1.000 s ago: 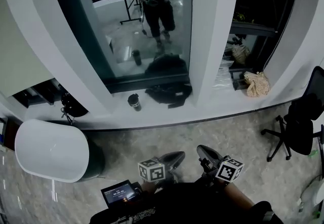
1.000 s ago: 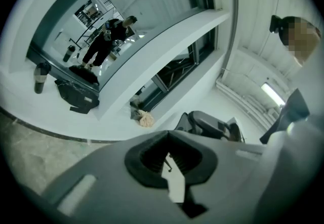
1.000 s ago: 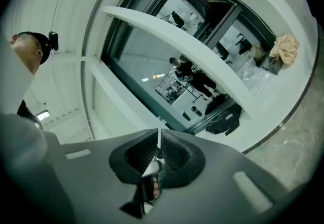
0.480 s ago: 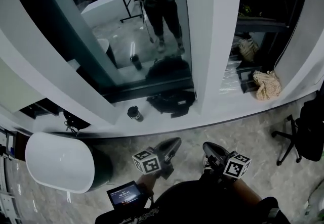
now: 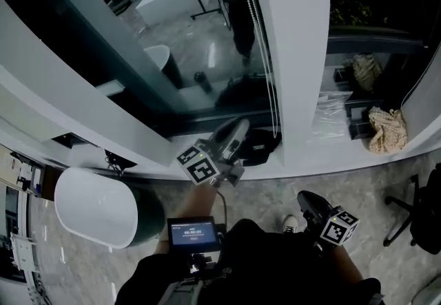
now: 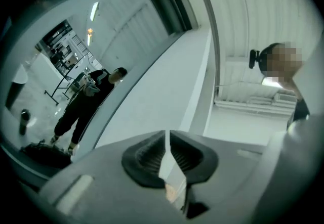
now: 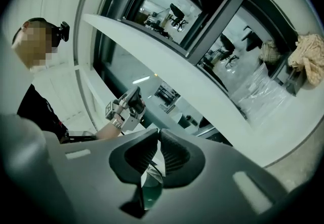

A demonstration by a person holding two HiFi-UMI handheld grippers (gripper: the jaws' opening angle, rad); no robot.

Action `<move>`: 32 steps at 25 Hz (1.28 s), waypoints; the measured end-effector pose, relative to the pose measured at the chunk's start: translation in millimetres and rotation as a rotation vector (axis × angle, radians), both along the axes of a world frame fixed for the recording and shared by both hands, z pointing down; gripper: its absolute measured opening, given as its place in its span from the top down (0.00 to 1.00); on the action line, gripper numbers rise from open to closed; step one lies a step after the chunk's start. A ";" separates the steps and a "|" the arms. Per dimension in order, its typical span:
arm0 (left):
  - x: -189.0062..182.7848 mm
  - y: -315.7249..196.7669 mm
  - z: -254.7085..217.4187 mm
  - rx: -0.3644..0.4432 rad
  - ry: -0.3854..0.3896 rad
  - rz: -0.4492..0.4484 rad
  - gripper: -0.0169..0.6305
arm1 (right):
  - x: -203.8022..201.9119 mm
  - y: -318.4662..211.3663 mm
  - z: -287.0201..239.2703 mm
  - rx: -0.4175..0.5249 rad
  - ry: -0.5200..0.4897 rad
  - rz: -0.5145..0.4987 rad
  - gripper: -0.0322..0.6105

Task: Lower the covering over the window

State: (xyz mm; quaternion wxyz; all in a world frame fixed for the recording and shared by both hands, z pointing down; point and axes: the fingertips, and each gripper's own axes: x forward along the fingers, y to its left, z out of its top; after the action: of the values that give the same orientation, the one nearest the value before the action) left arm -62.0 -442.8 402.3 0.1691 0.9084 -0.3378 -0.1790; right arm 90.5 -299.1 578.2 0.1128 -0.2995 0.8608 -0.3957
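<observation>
The window (image 5: 186,42) is dark glass that mirrors the room, and no covering hangs over it in the head view. Thin white blind cords (image 5: 266,56) hang down the left edge of a white pillar (image 5: 300,42). My left gripper (image 5: 239,126) is raised toward the sill, just left of and below the cords' lower end, not touching them. Its jaws (image 6: 167,134) have just been opening, and only a thin slit with nothing in it parts the pads. My right gripper (image 5: 305,199) stays low by my body, with its pads (image 7: 158,133) together and empty.
A black bag (image 5: 260,146) lies on the white sill (image 5: 138,135) below the cords. A white rounded tub (image 5: 93,204) stands at the left on the floor. At the right are a beige cloth (image 5: 387,128) and a black office chair (image 5: 424,211). A small screen (image 5: 193,233) hangs on my chest.
My left gripper has risen from near my knees up to the sill by the cords. The window and pillar have come closer. The right gripper stays low and has drifted right.
</observation>
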 end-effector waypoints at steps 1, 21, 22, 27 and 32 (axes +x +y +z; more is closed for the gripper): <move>1.9 -14.6 -8.9 0.019 -0.001 0.000 0.94 | 5.9 -4.4 -0.8 0.006 0.002 0.013 0.91; 48.8 -192.6 -134.6 0.370 0.012 0.117 0.75 | 37.7 -33.3 -10.5 0.032 0.080 0.417 0.90; 46.9 -198.4 -135.1 0.364 0.031 0.118 0.75 | 39.7 -33.8 -9.7 0.026 0.080 0.433 0.90; 40.3 -209.5 -145.4 0.400 0.055 0.107 0.68 | 37.9 -39.3 -7.4 0.004 0.088 0.447 0.90; 53.3 -194.9 -146.3 0.411 0.042 0.198 0.71 | 35.5 -47.5 -3.3 -0.005 0.090 0.427 0.91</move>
State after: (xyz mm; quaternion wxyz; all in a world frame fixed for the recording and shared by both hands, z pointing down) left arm -8.7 -637.7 255.9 0.0042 0.9485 -0.1999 -0.2455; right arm 126.1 -346.6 574.9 0.1547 -0.4926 0.7811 -0.3512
